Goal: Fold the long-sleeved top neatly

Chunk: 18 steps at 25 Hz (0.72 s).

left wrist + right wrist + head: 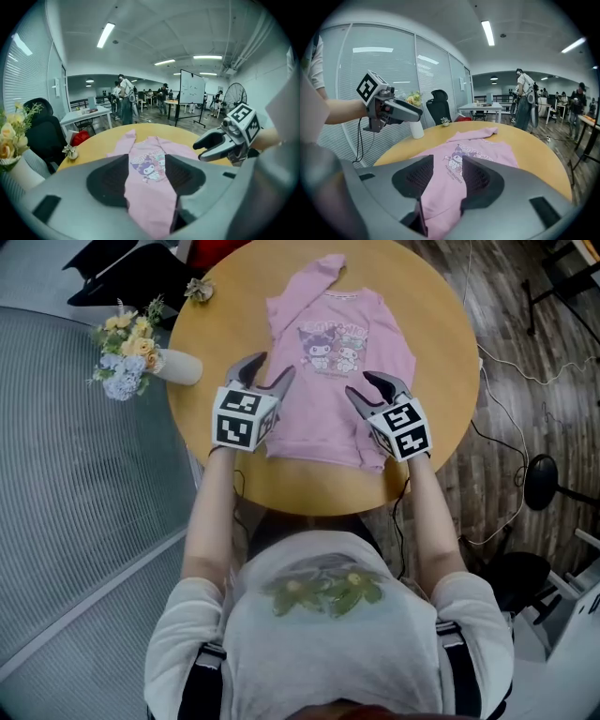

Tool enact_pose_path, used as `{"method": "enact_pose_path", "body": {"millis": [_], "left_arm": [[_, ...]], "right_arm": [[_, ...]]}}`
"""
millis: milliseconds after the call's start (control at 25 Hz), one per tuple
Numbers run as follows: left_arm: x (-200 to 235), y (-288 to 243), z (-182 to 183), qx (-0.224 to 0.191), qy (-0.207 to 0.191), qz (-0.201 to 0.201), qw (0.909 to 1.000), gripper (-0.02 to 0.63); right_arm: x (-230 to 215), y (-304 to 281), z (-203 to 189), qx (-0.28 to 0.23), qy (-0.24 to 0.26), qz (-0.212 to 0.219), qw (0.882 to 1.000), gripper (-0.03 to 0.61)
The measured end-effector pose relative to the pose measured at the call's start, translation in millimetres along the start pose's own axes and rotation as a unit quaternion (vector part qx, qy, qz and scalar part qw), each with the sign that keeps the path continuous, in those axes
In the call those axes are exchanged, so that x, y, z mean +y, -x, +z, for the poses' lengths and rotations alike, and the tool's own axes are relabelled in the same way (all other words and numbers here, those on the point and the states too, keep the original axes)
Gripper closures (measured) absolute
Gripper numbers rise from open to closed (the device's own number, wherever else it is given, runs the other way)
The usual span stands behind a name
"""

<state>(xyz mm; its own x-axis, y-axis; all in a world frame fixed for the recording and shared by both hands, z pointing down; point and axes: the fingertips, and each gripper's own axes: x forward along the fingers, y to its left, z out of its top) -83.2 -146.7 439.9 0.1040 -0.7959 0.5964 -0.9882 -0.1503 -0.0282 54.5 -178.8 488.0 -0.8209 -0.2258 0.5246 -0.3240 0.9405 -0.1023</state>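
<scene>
Shows a pink long-sleeved top (333,371) lying flat, print up, on a round wooden tabletop (211,329). Places left gripper (270,369) and right gripper (358,383) over its near hem, both jaws apart, nothing clamped.

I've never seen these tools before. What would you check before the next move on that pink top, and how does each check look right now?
1. Top lies flat, print up, on the table: ok.
2. Left gripper fingers apart: ok.
3. Right gripper fingers apart: ok.
4. Pink fabric near the hem shows in both gaps: ok.
5. Sleeve tidy: not ok, it sticks out past the collar.
6. Vase stands apart from the top: ok.
</scene>
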Motion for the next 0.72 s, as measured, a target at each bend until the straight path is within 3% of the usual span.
{"method": "enact_pose_path", "body": {"millis": [240, 480, 720], "left_arm": [[47.4, -33.5, 17.7, 0.011, -0.006, 0.003, 0.9999, 0.391], [78.4, -84.2, 17.4, 0.035, -0.004, -0.020, 0.9992, 0.391], [110.6, -141.0, 2.2, 0.068, 0.035, -0.056, 0.9955, 0.391]], "right_arm": [[-10.8, -20.5, 1.3, 0.015, -0.016, -0.008, 1.000, 0.380], [-31.8, -47.4, 7.9, 0.034, -0.037, -0.031, 0.998, 0.380], [-53.2, -72.6, 26.8, 0.042, -0.047, -0.061, 0.996, 0.380]]}}
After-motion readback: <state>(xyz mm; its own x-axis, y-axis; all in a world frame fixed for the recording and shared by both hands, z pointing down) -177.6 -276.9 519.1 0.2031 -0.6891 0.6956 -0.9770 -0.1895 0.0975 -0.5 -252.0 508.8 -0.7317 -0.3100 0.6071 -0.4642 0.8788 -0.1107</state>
